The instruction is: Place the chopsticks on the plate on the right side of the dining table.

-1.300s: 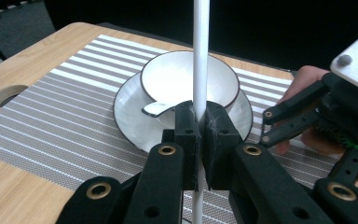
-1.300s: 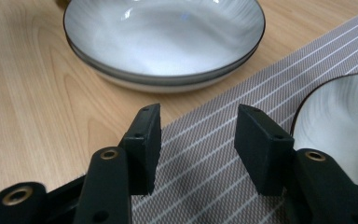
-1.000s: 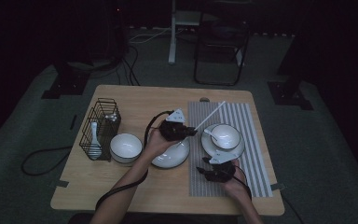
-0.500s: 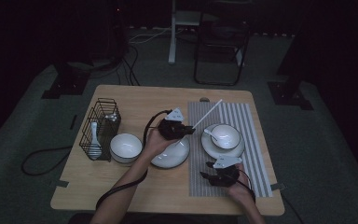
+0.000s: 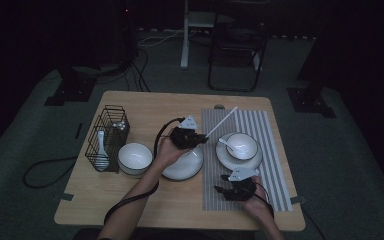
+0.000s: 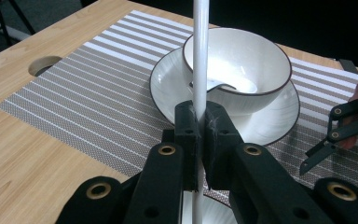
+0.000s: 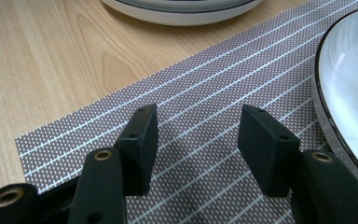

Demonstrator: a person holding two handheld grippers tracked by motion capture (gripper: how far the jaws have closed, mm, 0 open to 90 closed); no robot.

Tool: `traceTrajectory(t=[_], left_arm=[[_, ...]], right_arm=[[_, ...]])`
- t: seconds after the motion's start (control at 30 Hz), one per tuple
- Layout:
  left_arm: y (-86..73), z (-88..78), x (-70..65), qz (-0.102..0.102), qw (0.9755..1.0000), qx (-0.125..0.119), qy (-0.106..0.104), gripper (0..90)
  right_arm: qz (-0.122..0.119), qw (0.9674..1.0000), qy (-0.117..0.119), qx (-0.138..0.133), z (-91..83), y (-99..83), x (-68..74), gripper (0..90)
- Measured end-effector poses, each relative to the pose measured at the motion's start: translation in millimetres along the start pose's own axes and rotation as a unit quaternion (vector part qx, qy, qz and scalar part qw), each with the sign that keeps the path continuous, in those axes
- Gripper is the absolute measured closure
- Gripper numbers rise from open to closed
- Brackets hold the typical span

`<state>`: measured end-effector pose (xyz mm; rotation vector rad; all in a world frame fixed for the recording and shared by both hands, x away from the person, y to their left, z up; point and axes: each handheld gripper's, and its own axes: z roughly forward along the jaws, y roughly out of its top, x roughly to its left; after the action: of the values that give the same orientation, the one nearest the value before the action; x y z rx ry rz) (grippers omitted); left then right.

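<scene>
2 grippers work over a striped placemat (image 5: 260,145): the left gripper (image 6: 199,126) clamps a white chopstick (image 6: 200,56) above the mat, while the right gripper (image 7: 196,140), jaws apart and just opening, holds nothing.

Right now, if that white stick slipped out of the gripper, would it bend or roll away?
The stick looks straight and rigid along its length, so it probably would not flop. It seems round and smooth, so it might roll on the bare table, less so on the woven mat. The left gripper pinches it low down, so it could swivel.
</scene>
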<state>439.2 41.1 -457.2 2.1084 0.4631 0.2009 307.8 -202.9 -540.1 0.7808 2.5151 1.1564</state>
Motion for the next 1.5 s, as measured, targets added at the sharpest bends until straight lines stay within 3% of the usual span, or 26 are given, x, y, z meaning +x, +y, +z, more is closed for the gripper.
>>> traceTrajectory(t=[1.5], left_arm=[[-5.6, 27.1, 8.9, -0.012, 0.9994, 0.029, 0.011, 86.1]], right_arm=[[0.006, 1.0, -0.002, 0.007, 4.0, -6.0, -0.7, 43.0]])
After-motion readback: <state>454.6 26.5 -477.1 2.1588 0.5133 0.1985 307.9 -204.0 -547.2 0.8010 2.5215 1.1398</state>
